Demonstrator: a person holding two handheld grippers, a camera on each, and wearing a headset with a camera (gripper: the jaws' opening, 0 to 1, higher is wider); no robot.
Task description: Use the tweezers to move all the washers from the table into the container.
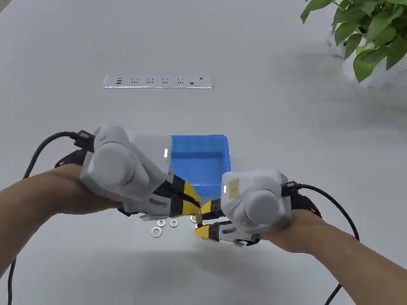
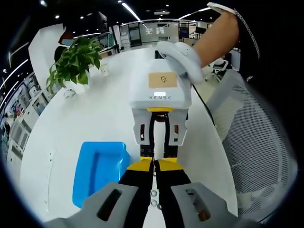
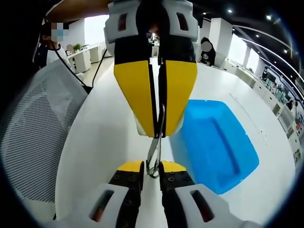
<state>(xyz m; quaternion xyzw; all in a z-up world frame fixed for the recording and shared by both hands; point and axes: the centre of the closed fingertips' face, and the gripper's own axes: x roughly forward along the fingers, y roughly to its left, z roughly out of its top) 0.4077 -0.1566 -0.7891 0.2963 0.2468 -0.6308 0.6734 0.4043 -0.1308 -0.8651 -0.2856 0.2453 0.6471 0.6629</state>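
Judging by the layout, I take the step in hand to be settling the tweezers (image 3: pixel 156 142) between the grippers, beside the container (image 3: pixel 216 142). The left gripper (image 3: pixel 156 132) is pressed together on them, while the right gripper (image 3: pixel 152 167) closely flanks their near end, and I cannot tell whether it makes contact. The washers (image 1: pixel 162 222) lie on the desk (image 1: pixel 267 101) below, so next I need one firm hold with the tips free, then a descent onto a washer; the right gripper reads "XENSE", and the handwriting on its sticker (image 2: pixel 162 80) is illegible.

Blue container (image 1: pixel 202 154) open, upright; silver washers (image 1: pixel 173 222) (four visible) flat just beside it; slim metal tweezers (image 3: pixel 156 142) alongside container.
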